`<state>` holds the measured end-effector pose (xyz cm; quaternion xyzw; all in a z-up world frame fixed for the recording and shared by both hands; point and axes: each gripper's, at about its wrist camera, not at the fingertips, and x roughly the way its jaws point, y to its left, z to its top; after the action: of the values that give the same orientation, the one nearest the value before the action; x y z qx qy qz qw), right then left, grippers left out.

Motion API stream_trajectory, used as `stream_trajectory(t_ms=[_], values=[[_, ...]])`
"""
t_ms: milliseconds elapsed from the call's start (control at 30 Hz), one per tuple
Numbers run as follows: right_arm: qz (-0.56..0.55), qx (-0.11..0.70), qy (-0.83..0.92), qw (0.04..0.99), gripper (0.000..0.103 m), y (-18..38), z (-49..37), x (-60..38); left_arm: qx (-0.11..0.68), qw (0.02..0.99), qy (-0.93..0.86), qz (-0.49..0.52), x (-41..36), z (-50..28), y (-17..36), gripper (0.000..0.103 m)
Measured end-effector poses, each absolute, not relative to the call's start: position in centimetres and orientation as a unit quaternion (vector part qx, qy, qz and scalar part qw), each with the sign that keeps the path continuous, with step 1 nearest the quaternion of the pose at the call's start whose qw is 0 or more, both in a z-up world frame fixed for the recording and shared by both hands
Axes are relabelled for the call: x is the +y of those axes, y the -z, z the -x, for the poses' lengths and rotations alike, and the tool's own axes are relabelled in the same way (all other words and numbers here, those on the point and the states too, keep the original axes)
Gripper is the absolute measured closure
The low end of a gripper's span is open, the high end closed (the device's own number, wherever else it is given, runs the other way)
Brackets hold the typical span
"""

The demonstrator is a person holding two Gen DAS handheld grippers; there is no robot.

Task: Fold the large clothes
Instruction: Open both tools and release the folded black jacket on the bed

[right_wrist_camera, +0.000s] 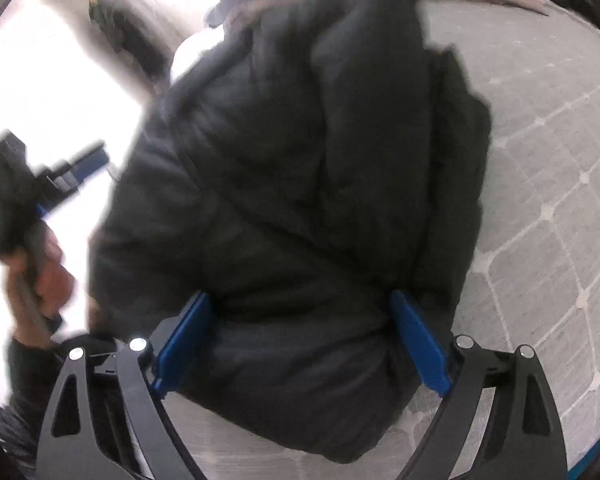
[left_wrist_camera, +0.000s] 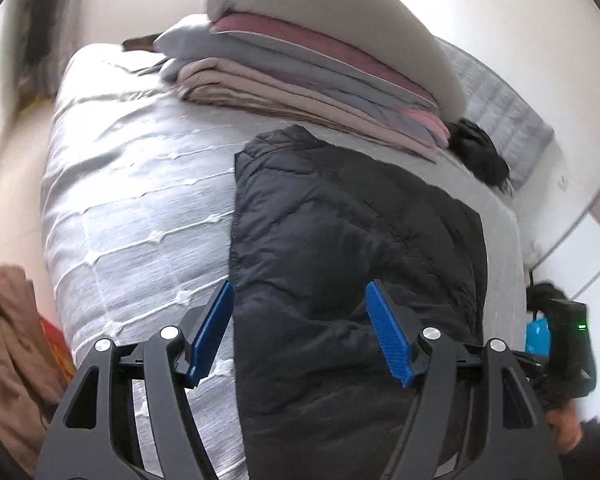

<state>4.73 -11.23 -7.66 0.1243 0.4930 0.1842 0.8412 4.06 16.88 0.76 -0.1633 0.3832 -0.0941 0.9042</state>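
Observation:
A black quilted puffer jacket [left_wrist_camera: 352, 220] lies folded lengthwise on the pale bedspread [left_wrist_camera: 140, 200]. My left gripper [left_wrist_camera: 300, 286] hovers open above the jacket's near end, its left blue pad [left_wrist_camera: 212, 332] over the jacket's left edge. In the right wrist view the jacket [right_wrist_camera: 300, 160] fills the middle. My right gripper [right_wrist_camera: 300, 296] stands open wide, with the jacket's near bulge between its blue pads [right_wrist_camera: 420, 344]; I see no pinch on it. Each gripper shows in the other's view: the right gripper [left_wrist_camera: 560, 340] and the left gripper [right_wrist_camera: 60, 176], held by a hand [right_wrist_camera: 40, 272].
A stack of folded blankets [left_wrist_camera: 320, 92] topped by a grey pillow [left_wrist_camera: 340, 20] sits at the bed's far end. A dark bundle [left_wrist_camera: 480, 152] lies beside it. Brown cloth [left_wrist_camera: 8, 340] hangs at the near left. Open bedspread lies left of the jacket.

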Motion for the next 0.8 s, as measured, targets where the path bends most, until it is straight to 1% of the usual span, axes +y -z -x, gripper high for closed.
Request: stream_trajectory(t_ms=[67,100,200,267,367,433,467,533,600,700,800], values=[[-0.131,0.425,-0.189,0.875,0.016,3.8,-4.5,-11.4,0.377,0.905,0.079,0.183,18.2,-4.0,-0.7,0.038],[-0.129,0.407,-0.186,0.885,0.016,2.4,-5.0,-11.3,0.374,0.903,0.073,0.198,19.0,-4.1,-0.6,0.037],[-0.103,0.386,-0.205,0.893,0.016,-1.8,-8.3,-10.6,0.377,0.890,0.068,0.247,20.7,-4.6,-0.1,0.037],[-0.089,0.391,-0.217,0.890,0.016,-1.7,-11.3,-8.9,0.384,0.880,0.073,0.269,21.2,-4.9,0.4,0.036],[-0.091,0.425,-0.207,0.877,0.016,-1.6,-15.4,-8.3,0.391,0.884,0.073,0.245,20.3,-5.0,0.4,0.036],[-0.070,0.480,-0.144,0.863,0.015,2.6,-18.7,-8.7,0.397,0.886,0.077,0.227,19.3,-5.2,0.4,0.036],[-0.081,0.498,-0.135,0.853,0.015,4.9,-19.9,-9.3,0.398,0.888,0.077,0.216,18.9,-5.1,0.3,0.036],[-0.110,0.502,-0.112,0.851,0.015,6.8,-20.1,-11.6,0.400,0.895,0.080,0.182,17.7,-5.1,0.1,0.036],[-0.131,0.501,-0.098,0.850,0.015,7.0,-19.4,-13.3,0.397,0.900,0.081,0.159,16.8,-4.8,-0.2,0.036],[-0.136,0.499,-0.108,0.849,0.015,5.1,-17.7,-14.4,0.392,0.906,0.083,0.138,16.0,-4.5,-0.7,0.035],[-0.134,0.445,-0.148,0.873,0.014,1.1,-13.2,-13.5,0.381,0.913,0.073,0.124,15.7,-3.9,-1.2,0.035]])
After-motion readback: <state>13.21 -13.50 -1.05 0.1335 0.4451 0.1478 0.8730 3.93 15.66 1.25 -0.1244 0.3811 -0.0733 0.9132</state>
